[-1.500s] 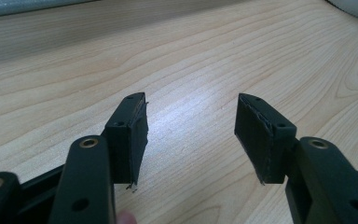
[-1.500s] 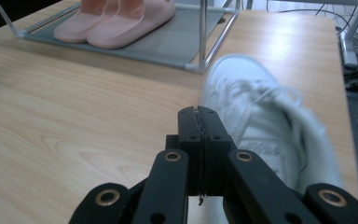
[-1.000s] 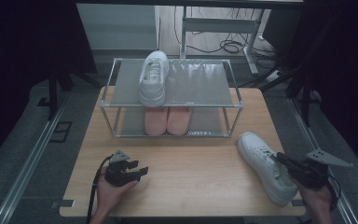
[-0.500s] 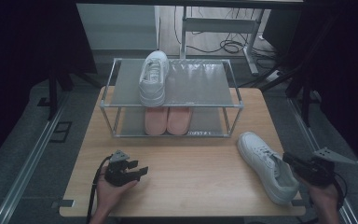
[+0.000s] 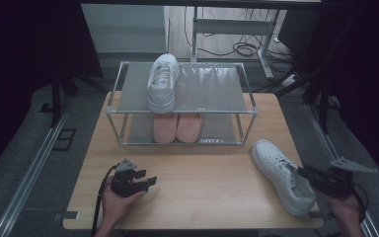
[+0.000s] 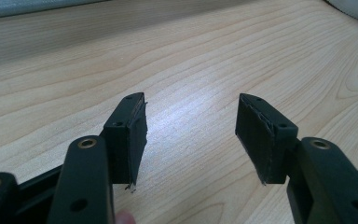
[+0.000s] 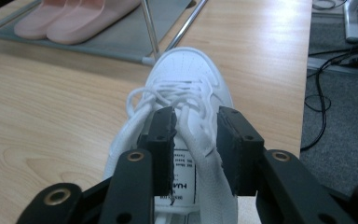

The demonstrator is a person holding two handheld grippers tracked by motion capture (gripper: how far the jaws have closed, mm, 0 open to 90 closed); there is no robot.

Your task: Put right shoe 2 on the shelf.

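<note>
A white lace-up leather sneaker (image 5: 282, 175) lies on its sole near the right edge of the light wooden table (image 5: 202, 187), toe turned toward the far side and the metal shoe rack (image 5: 185, 111), heel toward the near right corner. In the right gripper view its rounded toe cap carries a fan of small perforations, the white laces are loosely looped over the tongue, and a printed label with dark lettering sits on the inside of the tongue. The upper is plain white all over, with a thick white sole.

The right gripper (image 7: 195, 140) hovers over the sneaker's collar at the heel end. Its jaws have just been opening and now stand partly apart, with the padded side of the shoe's opening rising between them; the pads do not press on it.

The left gripper (image 6: 191, 135) rests near the table's near left corner, jaws spread wide with bare wood between them and nothing held.

On the rack's top shelf a second white sneaker (image 5: 162, 81) lies toward the left side, and a pair of pink slippers (image 5: 177, 127) sits on the lower shelf.
</note>
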